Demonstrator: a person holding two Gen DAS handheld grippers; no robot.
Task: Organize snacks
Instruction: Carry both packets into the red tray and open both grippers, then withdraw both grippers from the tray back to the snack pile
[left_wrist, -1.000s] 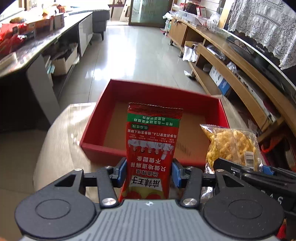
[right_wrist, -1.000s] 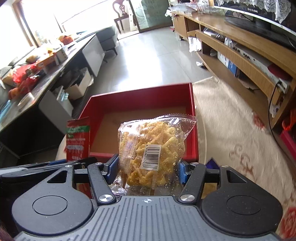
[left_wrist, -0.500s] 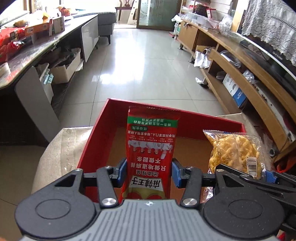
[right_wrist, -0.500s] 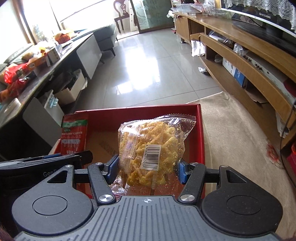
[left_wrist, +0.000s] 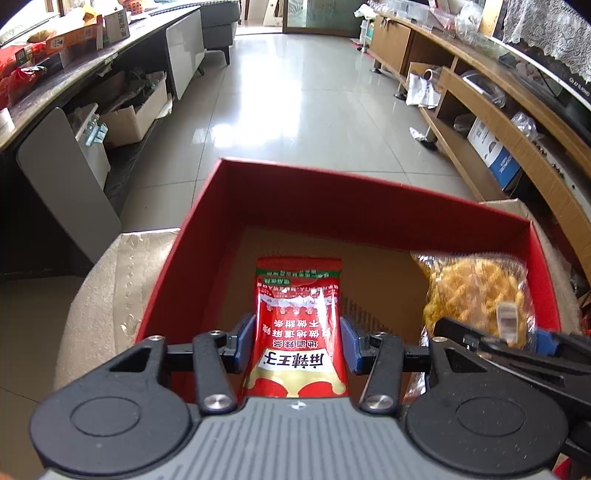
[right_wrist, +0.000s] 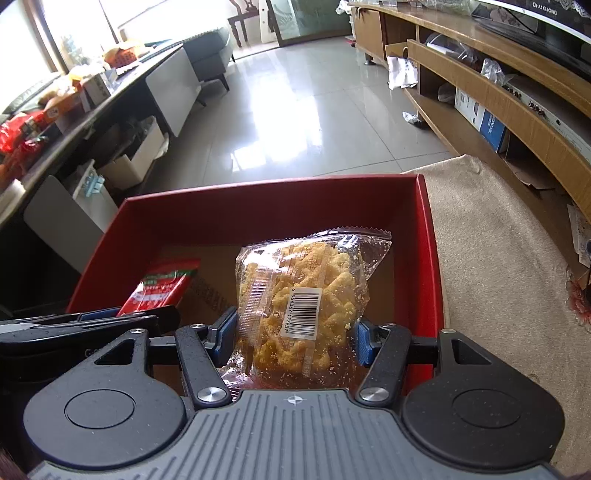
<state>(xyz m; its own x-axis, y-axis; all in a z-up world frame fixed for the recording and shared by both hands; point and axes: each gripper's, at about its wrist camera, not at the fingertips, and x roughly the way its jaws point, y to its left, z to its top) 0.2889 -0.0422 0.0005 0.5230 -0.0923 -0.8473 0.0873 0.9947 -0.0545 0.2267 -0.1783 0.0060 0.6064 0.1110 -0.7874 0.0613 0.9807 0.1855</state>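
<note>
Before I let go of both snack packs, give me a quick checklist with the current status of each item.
1. Left gripper pinching the red spicy-strip packet: ok.
2. Right gripper pinching the clear bag of yellow crisps: ok.
3. Both packs inside the walls of the red box: ok.
4. Packs touching the cardboard floor: cannot tell.
5. The two packs apart from each other: ok.

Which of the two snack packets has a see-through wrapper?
The clear packet of yellow snacks in the right gripper; it bears a white barcode label. The red packet in the left gripper is opaque, printed foil.
</note>
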